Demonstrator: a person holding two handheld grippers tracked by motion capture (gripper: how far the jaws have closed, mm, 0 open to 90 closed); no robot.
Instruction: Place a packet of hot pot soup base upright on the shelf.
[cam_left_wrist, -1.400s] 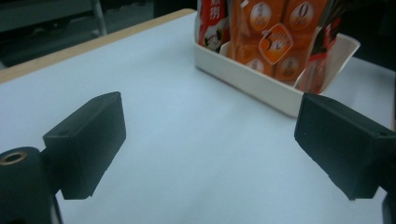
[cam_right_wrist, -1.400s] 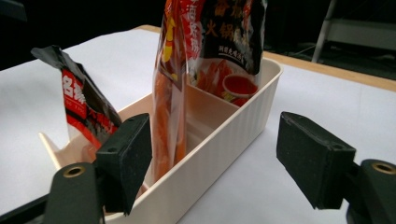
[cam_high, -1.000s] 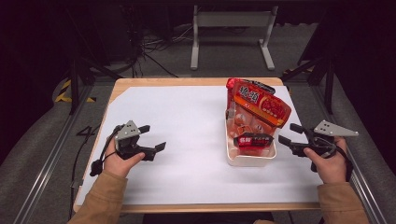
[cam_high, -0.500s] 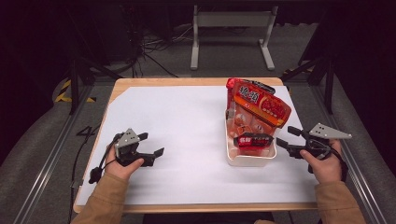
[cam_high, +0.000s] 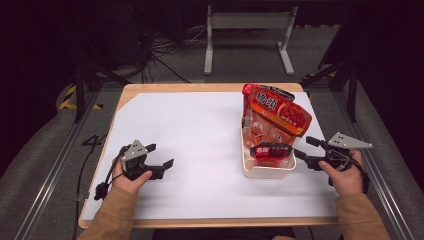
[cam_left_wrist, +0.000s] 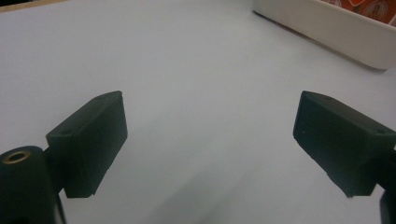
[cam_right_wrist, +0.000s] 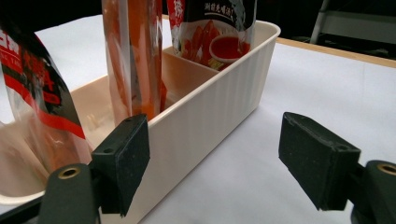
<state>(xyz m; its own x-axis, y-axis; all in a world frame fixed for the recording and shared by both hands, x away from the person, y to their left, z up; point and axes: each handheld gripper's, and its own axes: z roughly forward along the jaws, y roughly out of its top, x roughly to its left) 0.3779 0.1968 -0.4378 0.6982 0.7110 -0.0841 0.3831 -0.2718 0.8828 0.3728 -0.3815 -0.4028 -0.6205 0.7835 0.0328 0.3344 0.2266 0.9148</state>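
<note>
Broadly, the white-covered desk (cam_high: 200, 130) carries a cream bin (cam_high: 267, 170) toward its right side, with red snack bags (cam_high: 275, 112) standing in it. Just right of the bin hovers the right tool (cam_high: 306, 152), jaws apart, seemingly not touching it. Well apart, the left tool (cam_high: 161, 156) sits spread over bare desk.

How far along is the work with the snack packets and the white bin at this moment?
Done, by the look of it: the red snack packets stand in the white bin, and none lie on the white sheet. In hand: nothing. The left gripper is open above bare sheet, and the right gripper is open beside the bin's wall, holding nothing. Whether packets go in or come out next cannot be told.
</note>
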